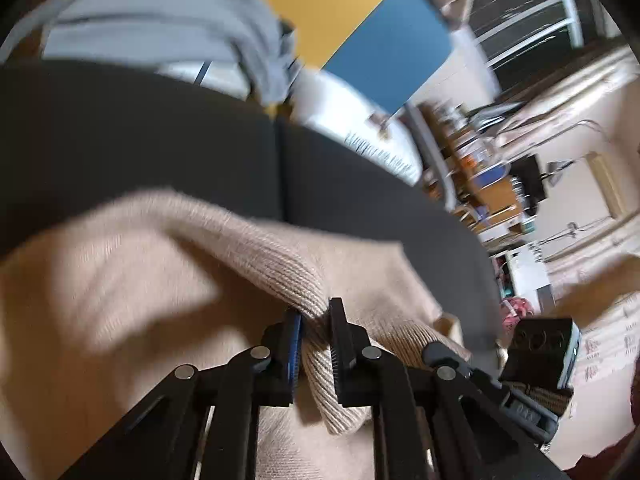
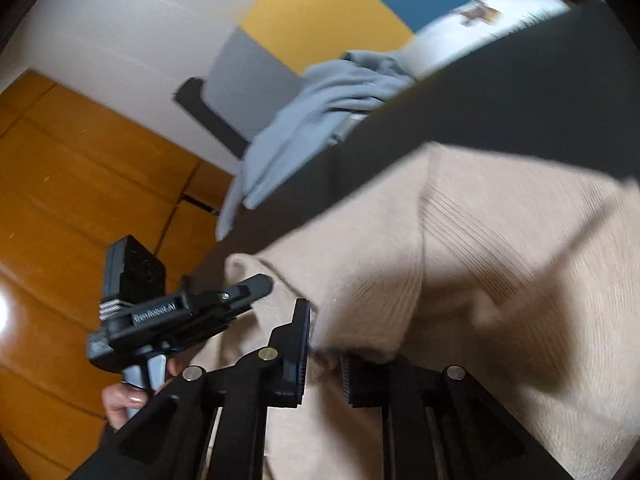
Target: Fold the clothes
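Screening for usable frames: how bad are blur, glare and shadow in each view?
Left wrist: background room smeared by motion, beige sweater soft under a shadow, ribbing at the fingers sharp. Right wrist: sweater streaked, glare on the wooden floor, heavy fisheye bending.

A dark charcoal surface [image 1: 160,140] with a seam down its middle fills the near ground — beyond it hangs a wall panel in blocks of mustard yellow [image 1: 320,12], blue [image 1: 388,56] and grey [image 2: 244,76]. In the right wrist view a glossy orange wooden floor [image 2: 80,184] meets a plain pale wall [image 2: 120,28], catching a bright glare at its left edge. In the left wrist view a cluttered shelf [image 1: 480,168] stands against a cream wall — all of it blurred.
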